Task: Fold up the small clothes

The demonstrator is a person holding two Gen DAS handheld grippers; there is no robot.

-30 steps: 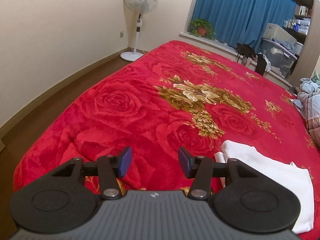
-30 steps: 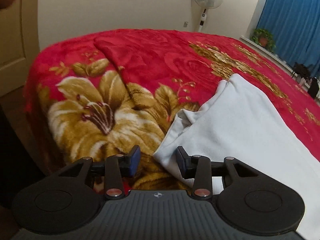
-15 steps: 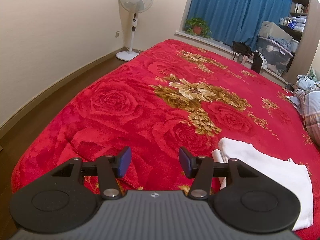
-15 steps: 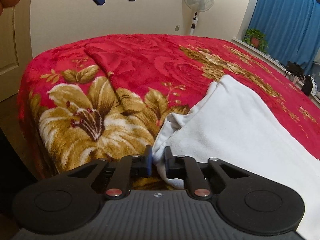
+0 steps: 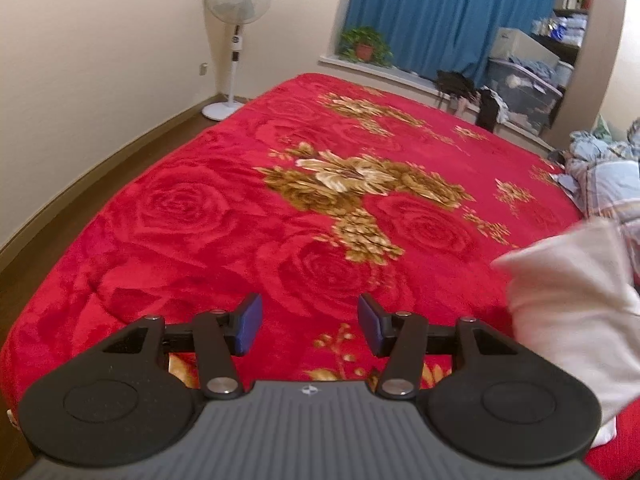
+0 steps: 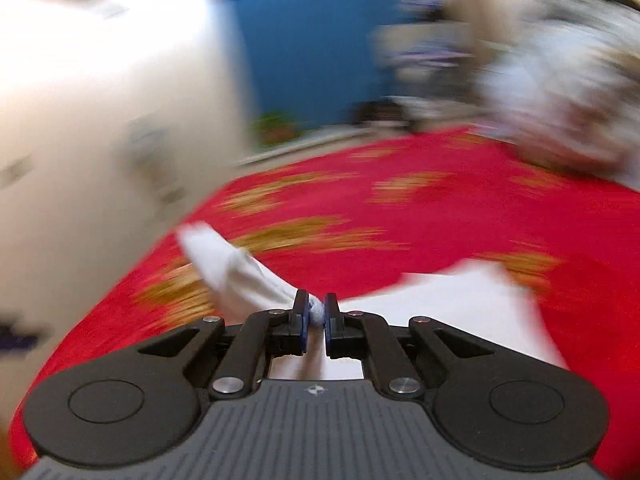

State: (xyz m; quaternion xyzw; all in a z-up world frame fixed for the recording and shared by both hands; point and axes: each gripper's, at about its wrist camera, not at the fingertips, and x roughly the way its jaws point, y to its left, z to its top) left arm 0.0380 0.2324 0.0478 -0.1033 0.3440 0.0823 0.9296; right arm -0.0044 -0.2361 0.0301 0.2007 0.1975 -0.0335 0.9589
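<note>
The right gripper [image 6: 316,322] has its fingers [image 6: 299,326] pinched tight on a bunched bit of the white cloth [image 6: 236,276]. From the pinch, one fold of the cloth stretches up and to the left, raised off the bed [image 6: 440,224], while a wider part spreads to the right, low over the red blanket. The right wrist view is heavily blurred, so the room behind reads only as a blue curtain [image 6: 312,52] and pale walls.

The left gripper [image 5: 310,324] hovers above the near part of the bed [image 5: 224,216] with its fingers [image 5: 249,324] spread wide apart and nothing between them. Their blue pads face each other over the blanket's gold flower print. In this view the cloth [image 5: 572,296] shows at the right edge, lifted and slightly blurred, well to the right of the left gripper and not touching it.

The bed is covered by a red blanket with roses and gold flowers. A standing fan [image 5: 237,36] is by the wall in the far corner. A potted plant [image 5: 365,45] sits on the window sill in front of the blue curtain [image 5: 440,12]. A plaid heap of bedding [image 5: 604,176] lies at the right side of the bed.
</note>
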